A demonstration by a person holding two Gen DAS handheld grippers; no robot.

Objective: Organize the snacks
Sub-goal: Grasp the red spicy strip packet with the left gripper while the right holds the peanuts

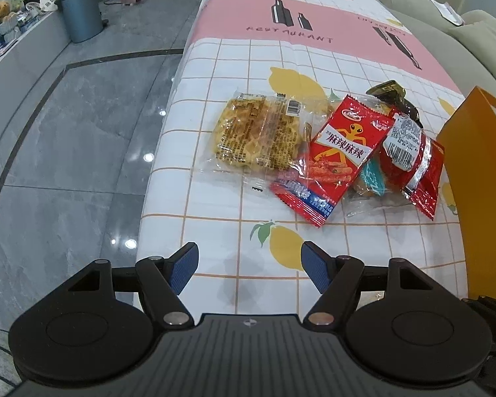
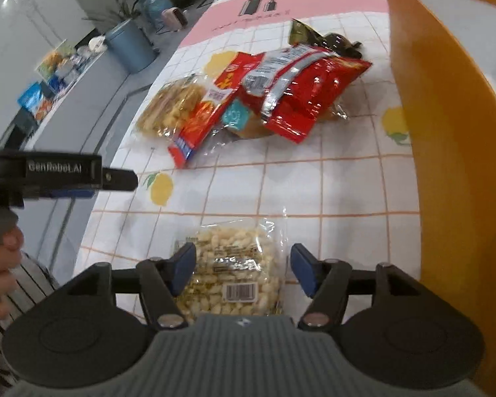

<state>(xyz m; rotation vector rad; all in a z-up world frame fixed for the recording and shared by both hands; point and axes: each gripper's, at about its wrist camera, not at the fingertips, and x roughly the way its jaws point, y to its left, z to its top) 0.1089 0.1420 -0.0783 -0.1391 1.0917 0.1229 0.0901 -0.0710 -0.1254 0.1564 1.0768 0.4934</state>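
Item: clear plastic packet of pale puffed kernels with a barcode label (image 2: 234, 271), lying flat on the tablecloth near the near edge of the tabletop, directly under the right gripper (image 2: 239, 269). The blue pads stand spread on either side of the packet, not pressing it; released, nothing grasped.

Risk: the crinkly film looks slippery and lies flat, so a closing pinch could likely skid over it or catch only a loose seam; the packet might then tip out on lifting.

Adjacent: tall orange paper bag (image 2: 446, 152), upright at the right-hand side of the tabletop, just beside the right gripper. A sideways swing could knock its wall or topple it.

Further in, mid-tabletop: heap of snacks, touching and overlapping. Clear packet of yellow-brown crisp slabs (image 1: 258, 135); red foil sachet with a white label band (image 1: 334, 158); red foil sachet lying barcode-up (image 1: 413, 158); dark olive wrapper (image 1: 390, 94) behind.

Left gripper (image 1: 249, 271): jaws wide, empty, hovering above the bare white gridded, lemon-printed tablecloth (image 1: 221, 238) near the left edge.

Open room: bare cloth between packet and heap, and the far pink band. The left edge drops to grey floor; a packet pushed that way could slide off.
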